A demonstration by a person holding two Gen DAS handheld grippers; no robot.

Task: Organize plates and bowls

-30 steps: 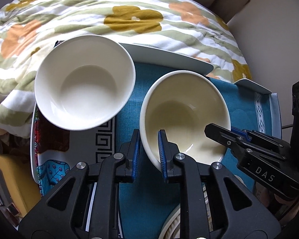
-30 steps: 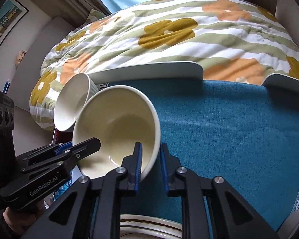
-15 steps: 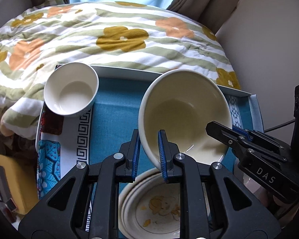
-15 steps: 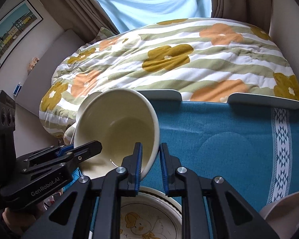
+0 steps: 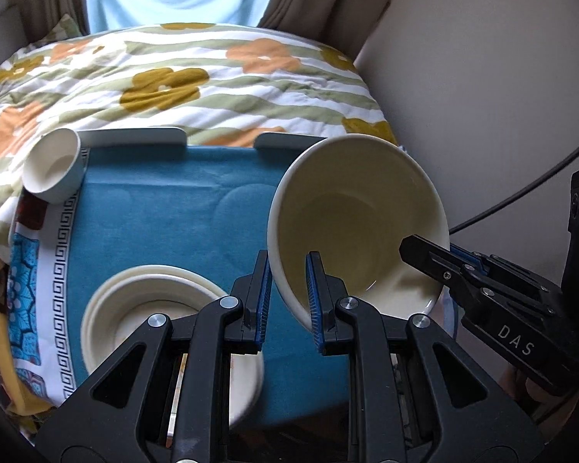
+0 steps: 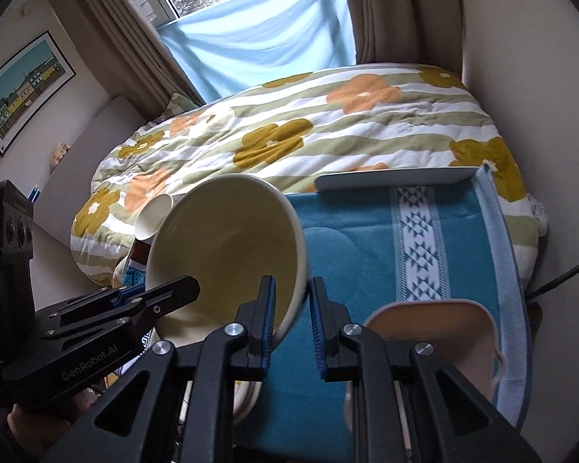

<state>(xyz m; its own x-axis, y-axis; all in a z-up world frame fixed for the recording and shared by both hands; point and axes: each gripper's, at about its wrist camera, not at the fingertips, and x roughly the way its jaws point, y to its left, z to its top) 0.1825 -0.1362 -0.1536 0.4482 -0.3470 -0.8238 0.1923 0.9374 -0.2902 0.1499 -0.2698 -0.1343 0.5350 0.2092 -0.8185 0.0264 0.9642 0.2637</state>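
Cream ceramic bowl (image 5: pixel 357 220), held tilted above blue cloth (image 5: pixel 166 212).
Left gripper (image 5: pixel 287 297) and right gripper (image 6: pixel 291 318) both clamp its rim.

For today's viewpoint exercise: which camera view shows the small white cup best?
The left wrist view: the small white cup shows its mouth and side at the table's far left corner. The right wrist view catches only part of it behind the large bowl.

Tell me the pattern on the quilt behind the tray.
White quilt with olive-green stripes and big orange and mustard flowers; the right wrist view shows it best.
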